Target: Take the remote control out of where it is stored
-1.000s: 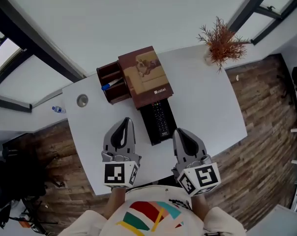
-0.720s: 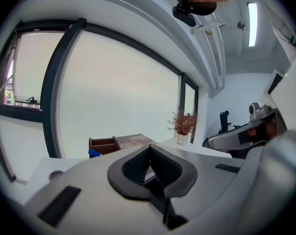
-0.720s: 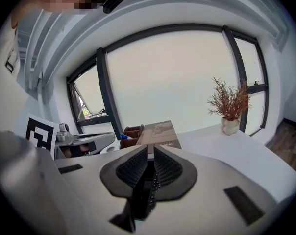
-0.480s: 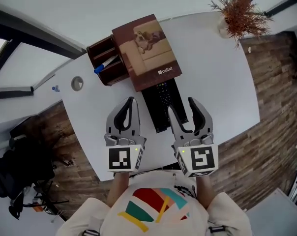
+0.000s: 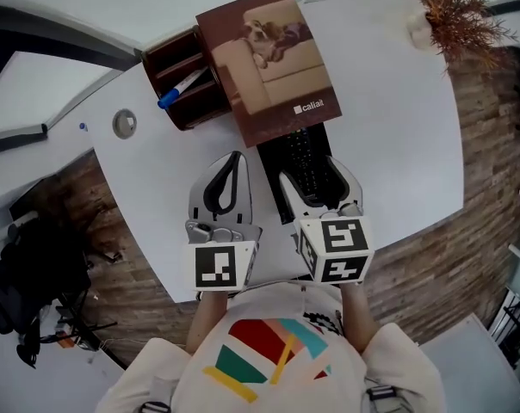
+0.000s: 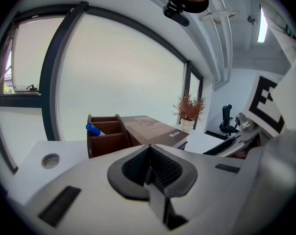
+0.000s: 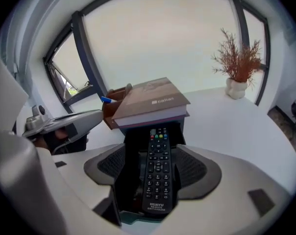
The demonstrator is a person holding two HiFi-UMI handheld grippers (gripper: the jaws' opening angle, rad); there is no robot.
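A black remote control (image 5: 308, 163) (image 7: 158, 176) lies lengthwise in a narrow black holder (image 5: 275, 172) (image 7: 130, 153), whose far end is tucked under a brown book (image 5: 269, 58) (image 7: 149, 103). My right gripper (image 5: 317, 188) (image 7: 159, 169) straddles the near end of the holder. Its jaws are opening, with the holder and remote between them, and the pads do not press on either. My left gripper (image 5: 229, 169) (image 6: 149, 161) rests shut on the white table (image 5: 398, 144) to the left of the holder, with nothing in it.
A dark wooden desk organizer (image 5: 176, 101) holding a blue-capped pen (image 5: 179, 87) stands left of the book. A round metal grommet (image 5: 124, 124) sits near the table's left edge. A potted dried plant (image 5: 454, 11) is at the far right corner.
Both grippers have moved forward toward the book. The right gripper went from shut to wide open and now has the holder's near end and the remote between its jaws.
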